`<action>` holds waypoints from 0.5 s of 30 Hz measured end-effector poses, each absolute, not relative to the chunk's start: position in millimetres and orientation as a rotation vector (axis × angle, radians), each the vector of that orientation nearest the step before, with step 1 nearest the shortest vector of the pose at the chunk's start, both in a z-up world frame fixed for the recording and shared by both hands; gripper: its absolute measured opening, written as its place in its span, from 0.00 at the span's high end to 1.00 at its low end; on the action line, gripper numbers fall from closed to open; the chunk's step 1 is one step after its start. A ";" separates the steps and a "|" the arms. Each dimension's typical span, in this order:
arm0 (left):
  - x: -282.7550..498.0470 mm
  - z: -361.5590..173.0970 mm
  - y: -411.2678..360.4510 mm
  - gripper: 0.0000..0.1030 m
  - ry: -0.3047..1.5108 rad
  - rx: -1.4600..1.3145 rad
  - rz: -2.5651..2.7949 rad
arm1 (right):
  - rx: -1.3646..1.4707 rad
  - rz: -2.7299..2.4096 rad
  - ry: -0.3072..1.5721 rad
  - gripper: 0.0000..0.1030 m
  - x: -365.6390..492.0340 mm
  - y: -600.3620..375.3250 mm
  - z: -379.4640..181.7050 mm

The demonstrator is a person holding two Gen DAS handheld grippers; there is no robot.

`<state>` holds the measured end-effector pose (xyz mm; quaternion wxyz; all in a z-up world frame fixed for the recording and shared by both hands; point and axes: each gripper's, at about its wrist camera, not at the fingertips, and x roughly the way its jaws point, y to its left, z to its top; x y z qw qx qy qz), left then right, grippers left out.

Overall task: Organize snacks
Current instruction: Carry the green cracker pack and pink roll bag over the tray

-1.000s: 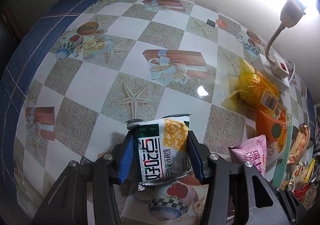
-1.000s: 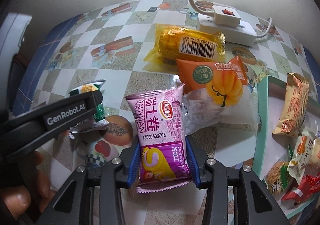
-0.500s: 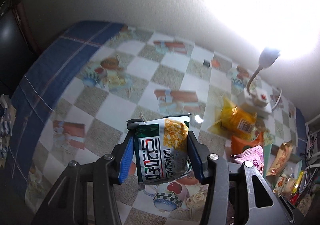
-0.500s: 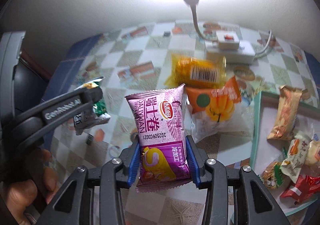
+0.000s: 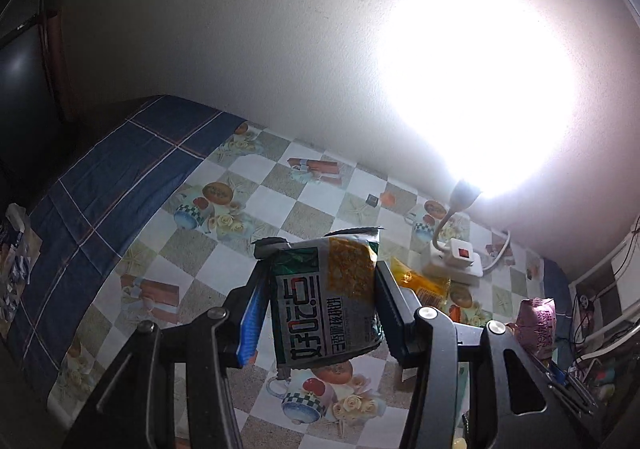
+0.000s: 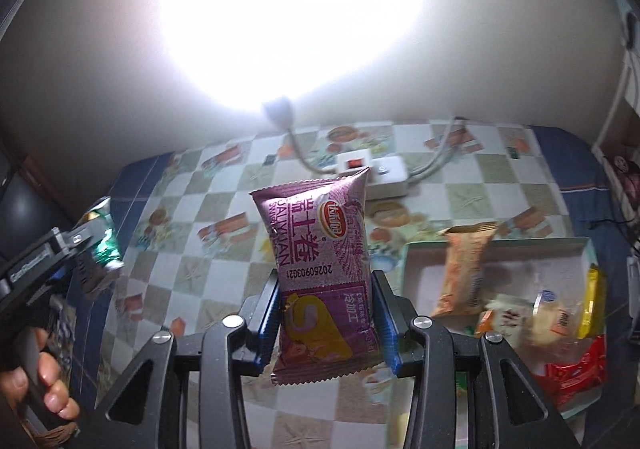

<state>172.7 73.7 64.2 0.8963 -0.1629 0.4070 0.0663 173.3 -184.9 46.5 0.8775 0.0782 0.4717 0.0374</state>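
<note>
A green pack (image 5: pixel 326 301) is gripped in the left claw (image 5: pixel 320 313), with a blue pad pressed on each side of it. The pack is held up in the air above the counter (image 5: pixel 224 261), which is covered with a checked cloth with pictures of cups and boxes. A purple pack (image 6: pixel 324 273) is gripped the same way in the right claw (image 6: pixel 326 313), and it too is held up off the counter. From the right wrist view, the left claw (image 6: pixel 94 253) is seen at the left edge with its green pack, and a hand (image 6: pixel 44 381) is wrapped around its handle.

A pale green tray (image 6: pixel 496 249) is seen on the counter to the right of the purple pack. Several snacks are lying in it: a long orange pack (image 6: pixel 466 269), a red pack (image 6: pixel 576 369), a yellow pack (image 6: pixel 590 301) and some pale ones. A yellow bag (image 5: pixel 424 281) is lying on the counter just behind the left claw. A white power strip (image 6: pixel 384 177) is sitting near the wall, and a small lamp (image 6: pixel 278 115) on a bent neck is shining very brightly above it.
</note>
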 end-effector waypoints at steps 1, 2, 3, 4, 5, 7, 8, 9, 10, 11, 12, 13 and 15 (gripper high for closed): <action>171.4 67.1 72.1 0.49 0.836 -0.337 0.135 | 0.170 0.057 0.980 0.56 174.0 -192.4 47.6; 170.4 68.8 70.9 0.49 0.830 -0.339 0.132 | 0.173 0.035 0.975 0.56 174.0 -200.4 48.6; 169.4 70.9 68.8 0.49 0.824 -0.341 0.127 | 0.173 0.010 0.969 0.56 173.9 -209.6 49.9; 168.8 72.0 66.5 0.49 0.822 -0.345 0.122 | 0.174 -0.015 0.963 0.56 173.7 -218.8 51.0; 168.4 72.7 64.0 0.49 0.821 -0.347 0.116 | 0.177 -0.032 0.959 0.56 172.7 -227.0 51.1; 168.1 73.6 57.1 0.49 0.821 -0.346 0.101 | 0.201 -0.066 0.954 0.56 171.1 -246.4 52.1; 168.5 74.4 52.8 0.49 0.821 -0.343 0.093 | 0.217 -0.082 0.950 0.56 170.0 -257.6 53.0; 168.5 75.2 49.3 0.49 0.821 -0.341 0.087 | 0.225 -0.100 0.945 0.56 168.4 -265.1 54.0; 168.7 76.1 44.2 0.49 0.820 -0.340 0.076 | 0.228 -0.121 0.941 0.56 166.5 -273.6 54.9; 168.8 77.0 39.7 0.49 0.819 -0.337 0.067 | 0.228 -0.152 0.934 0.56 164.7 -284.5 56.3; 169.1 78.0 34.2 0.49 0.817 -0.333 0.057 | 0.227 -0.175 0.930 0.56 162.8 -293.0 57.0; 170.1 78.3 27.8 0.49 0.815 -0.328 0.046 | 0.228 -0.199 0.925 0.56 161.0 -302.0 58.1; 173.2 76.3 14.4 0.49 0.823 -0.326 0.020 | 0.234 -0.241 0.912 0.56 156.5 -320.0 60.9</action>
